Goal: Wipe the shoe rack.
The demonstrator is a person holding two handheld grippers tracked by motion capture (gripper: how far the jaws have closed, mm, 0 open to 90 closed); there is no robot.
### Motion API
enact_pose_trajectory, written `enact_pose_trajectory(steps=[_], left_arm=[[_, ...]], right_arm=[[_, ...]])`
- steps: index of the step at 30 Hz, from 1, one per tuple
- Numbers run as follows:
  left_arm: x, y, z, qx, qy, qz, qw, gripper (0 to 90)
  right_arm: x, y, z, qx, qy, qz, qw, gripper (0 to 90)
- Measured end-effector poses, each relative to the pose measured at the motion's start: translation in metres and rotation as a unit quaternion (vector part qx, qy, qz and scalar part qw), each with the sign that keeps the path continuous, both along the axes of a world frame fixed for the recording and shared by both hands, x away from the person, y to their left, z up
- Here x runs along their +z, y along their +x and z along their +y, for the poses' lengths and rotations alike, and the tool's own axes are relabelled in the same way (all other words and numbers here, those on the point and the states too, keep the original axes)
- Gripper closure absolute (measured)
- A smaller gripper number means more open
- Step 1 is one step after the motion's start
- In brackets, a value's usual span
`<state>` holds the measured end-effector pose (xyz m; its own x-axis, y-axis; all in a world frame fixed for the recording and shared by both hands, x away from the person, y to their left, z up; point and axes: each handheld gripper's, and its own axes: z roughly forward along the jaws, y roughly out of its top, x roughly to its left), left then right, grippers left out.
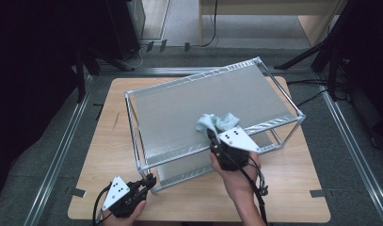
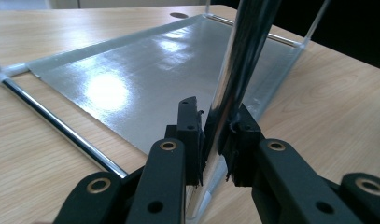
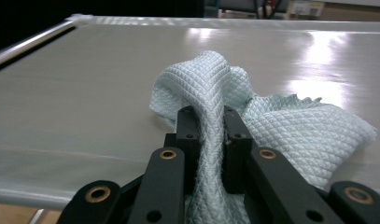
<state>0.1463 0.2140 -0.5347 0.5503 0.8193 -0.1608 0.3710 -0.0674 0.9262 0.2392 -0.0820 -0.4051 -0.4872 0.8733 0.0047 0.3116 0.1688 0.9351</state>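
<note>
A wooden desk (image 1: 109, 141) seen from above carries a two-level metal wire rack (image 1: 142, 141) with chrome posts and silvery liner sheets on both shelves. The rack stands turned at an angle, reaching from the desk's near-left area toward its far-right corner.

On the top shelf (image 1: 179, 103), close to its near edge and right of the middle, lies a crumpled pale blue-green cloth (image 1: 216, 122) with a quilted diamond weave. It is the one thing on that shelf. What can be seen of the lower shelf (image 2: 131, 79) is bare shiny liner.

The right gripper (image 1: 211, 135), held in a hand coming from the desk's near edge, reaches over the top shelf's near rail. Its jaws are pinched on a raised fold of the cloth; in the right gripper view the fabric (image 3: 211, 93) rises between the two black jaws and spreads over the liner to one side.

The left gripper (image 1: 149, 181) sits near the desk's near-left corner, at the rack's nearest corner. Its jaws are clamped on the chrome corner post (image 2: 243, 56), which rises between them in the left gripper view, low down by the desk top.
</note>
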Motion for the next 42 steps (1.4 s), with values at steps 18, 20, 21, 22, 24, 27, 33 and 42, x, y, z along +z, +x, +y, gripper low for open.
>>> enact_pose_trajectory(steps=[18, 20, 21, 22, 24, 27, 33, 42], left_arm=[[-0.001, -0.002, -0.013, -0.025, 0.003, -0.008, 0.9996, 78.5], [-0.001, -0.002, -0.013, -0.025, 0.004, -0.008, 0.9997, 78.6], [-0.001, -0.002, -0.013, -0.027, 0.002, -0.006, 0.9996, 78.5], [-0.001, -0.001, -0.013, -0.029, 0.001, -0.006, 0.9996, 78.5], [-0.001, -0.001, -0.013, -0.026, 0.003, -0.008, 0.9996, 78.5], [-0.001, -0.001, -0.013, -0.024, 0.007, -0.010, 0.9996, 78.8], [0.000, 0.001, -0.007, -0.025, 0.007, -0.004, 0.9997, 78.6], [0.000, 0.003, 0.000, -0.016, 0.008, -0.004, 0.9998, 78.5]], right_arm=[[0.000, -0.040, 0.085, 0.137, 0.005, 0.010, 0.9905, 80.2], [0.000, -0.043, 0.090, 0.143, -0.001, 0.005, 0.9897, 80.1], [0.000, -0.043, 0.091, 0.143, -0.003, 0.002, 0.9898, 80.1], [0.000, -0.042, 0.090, 0.145, -0.002, 0.001, 0.9894, 80.0], [0.000, -0.040, 0.084, 0.148, 0.001, 0.001, 0.9890, 79.8], [0.002, -0.034, 0.070, 0.124, -0.006, -0.001, 0.9923, 79.5], [0.005, -0.015, 0.022, 0.058, -0.015, 0.002, 0.9982, 78.8], [0.009, 0.009, -0.047, -0.033, -0.014, 0.006, 0.9993, 78.2]])
